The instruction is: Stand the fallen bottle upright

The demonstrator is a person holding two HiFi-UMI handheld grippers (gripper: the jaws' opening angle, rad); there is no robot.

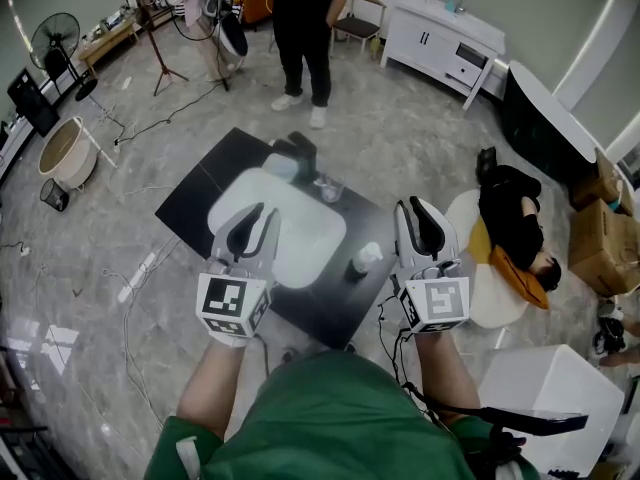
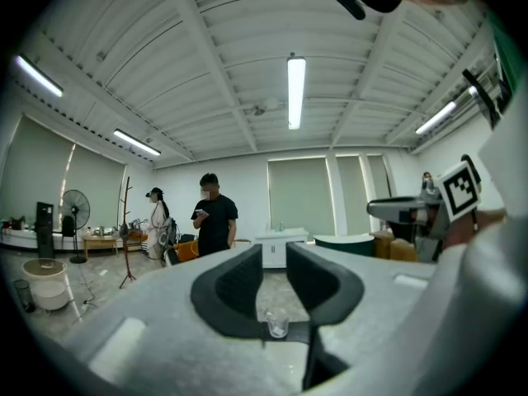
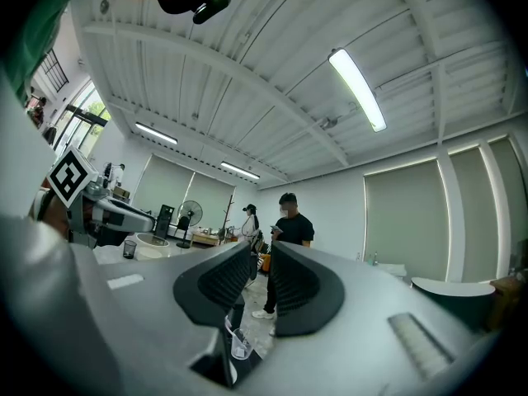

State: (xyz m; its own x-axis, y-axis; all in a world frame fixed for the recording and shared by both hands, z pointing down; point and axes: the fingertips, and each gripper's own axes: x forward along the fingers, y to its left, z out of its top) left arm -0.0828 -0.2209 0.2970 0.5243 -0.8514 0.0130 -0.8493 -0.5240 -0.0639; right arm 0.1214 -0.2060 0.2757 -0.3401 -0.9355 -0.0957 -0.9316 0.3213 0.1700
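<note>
Fingers [image 2: 239,283] of the left gripper [image 2: 274,254] are a little apart, with a narrow gap and nothing in it. Same on the right gripper [image 3: 262,254]: fingers [image 3: 297,283] parted, empty. Both hover level over the near side of the table, touching nothing.

Black table [image 1: 195,200] carries a white tray [image 1: 305,230]. Bottle [image 1: 362,262], dark body and white cap, is on the table just beside the tray's right edge, between the grippers and nearer the right one. At this steep angle I can't tell whether it lies flat or stands. Small clear glass [image 1: 330,188] is at the tray's far edge.

Step in hand, my read: approach. The right gripper is the closer pick. It should dip, open wider than the body, grip near the cap end, swing the base down, and let go only once the base sits flat. Keep off the glass; the left gripper stays clear.

Views: only the head view shows the bottle, the tray and the layout. The gripper views miss the bottle, but they show the jaw gaps straight on, the glass low down and a standing person [image 3: 289,231] beyond.
</note>
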